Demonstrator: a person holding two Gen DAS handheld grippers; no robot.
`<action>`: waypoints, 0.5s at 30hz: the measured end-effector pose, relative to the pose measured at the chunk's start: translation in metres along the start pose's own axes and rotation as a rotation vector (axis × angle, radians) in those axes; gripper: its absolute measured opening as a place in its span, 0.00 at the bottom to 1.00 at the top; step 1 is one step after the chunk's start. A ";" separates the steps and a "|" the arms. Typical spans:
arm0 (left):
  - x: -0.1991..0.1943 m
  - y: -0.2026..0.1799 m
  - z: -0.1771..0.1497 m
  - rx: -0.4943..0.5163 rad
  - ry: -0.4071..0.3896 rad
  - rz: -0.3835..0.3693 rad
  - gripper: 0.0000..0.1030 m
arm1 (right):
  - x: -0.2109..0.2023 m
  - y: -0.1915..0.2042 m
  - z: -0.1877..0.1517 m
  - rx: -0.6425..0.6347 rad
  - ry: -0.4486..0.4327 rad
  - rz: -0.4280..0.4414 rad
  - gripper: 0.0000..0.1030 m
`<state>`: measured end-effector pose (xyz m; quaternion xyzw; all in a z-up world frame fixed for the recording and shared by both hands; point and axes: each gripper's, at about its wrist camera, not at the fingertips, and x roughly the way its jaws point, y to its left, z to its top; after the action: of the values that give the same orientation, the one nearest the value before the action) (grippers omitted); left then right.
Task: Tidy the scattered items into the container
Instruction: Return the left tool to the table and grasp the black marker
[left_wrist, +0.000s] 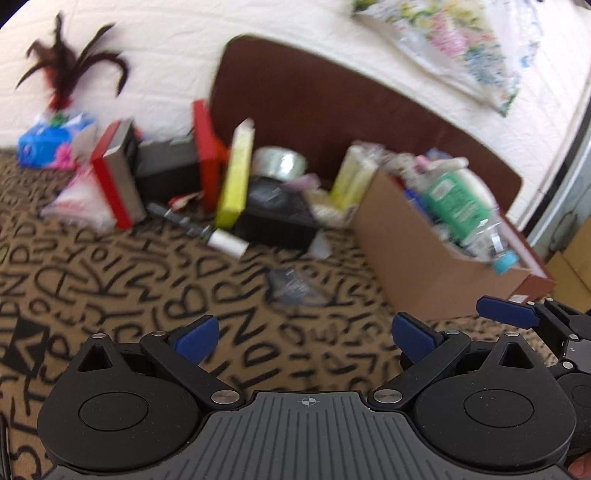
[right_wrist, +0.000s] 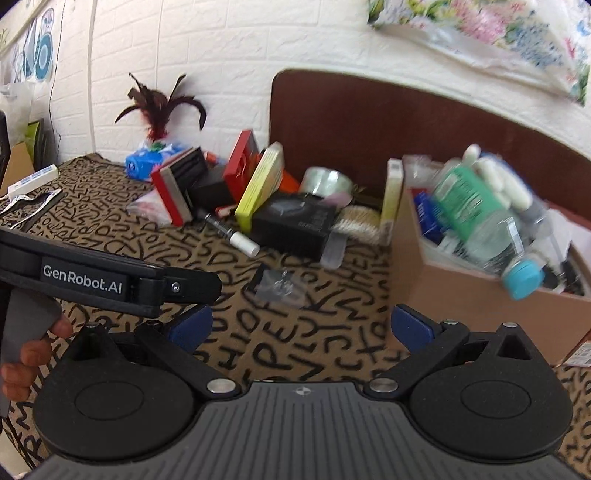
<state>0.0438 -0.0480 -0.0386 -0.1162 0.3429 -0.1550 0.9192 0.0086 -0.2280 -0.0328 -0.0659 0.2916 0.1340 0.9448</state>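
A cardboard box (left_wrist: 424, 266) (right_wrist: 461, 295) stands at the right on the letter-patterned cloth, stuffed with items. A green-labelled water bottle (left_wrist: 461, 206) (right_wrist: 480, 221) with a blue cap lies on top of them. A small clear plastic bag (left_wrist: 291, 290) (right_wrist: 277, 286) lies on the cloth just ahead of both grippers. Behind it are a marker pen (left_wrist: 207, 232) (right_wrist: 232, 236), a black box (left_wrist: 277, 214) (right_wrist: 295, 221), a yellow box (left_wrist: 236, 177) (right_wrist: 258, 188) and a tape roll (left_wrist: 280, 162) (right_wrist: 325, 181). My left gripper (left_wrist: 306, 338) is open and empty. My right gripper (right_wrist: 301, 328) is open and empty too.
A red-edged box (left_wrist: 114, 177) (right_wrist: 173, 192), a blue tissue pack (left_wrist: 48, 144) (right_wrist: 147, 162) and a dark feather (left_wrist: 70, 62) sit at the back left. A brown board (left_wrist: 332, 103) leans on the white wall. A metal tool (right_wrist: 29, 203) lies far left.
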 end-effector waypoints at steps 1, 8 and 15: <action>0.003 0.006 -0.001 -0.006 0.006 0.003 1.00 | 0.006 0.002 -0.001 0.004 0.011 0.009 0.99; 0.033 0.036 0.005 -0.082 0.046 -0.038 0.88 | 0.044 0.006 0.000 0.026 0.059 0.032 0.93; 0.061 0.050 0.016 -0.106 0.052 -0.012 0.80 | 0.077 0.002 0.003 0.053 0.094 0.049 0.83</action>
<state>0.1090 -0.0220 -0.0791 -0.1629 0.3739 -0.1452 0.9015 0.0708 -0.2086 -0.0747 -0.0397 0.3408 0.1462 0.9278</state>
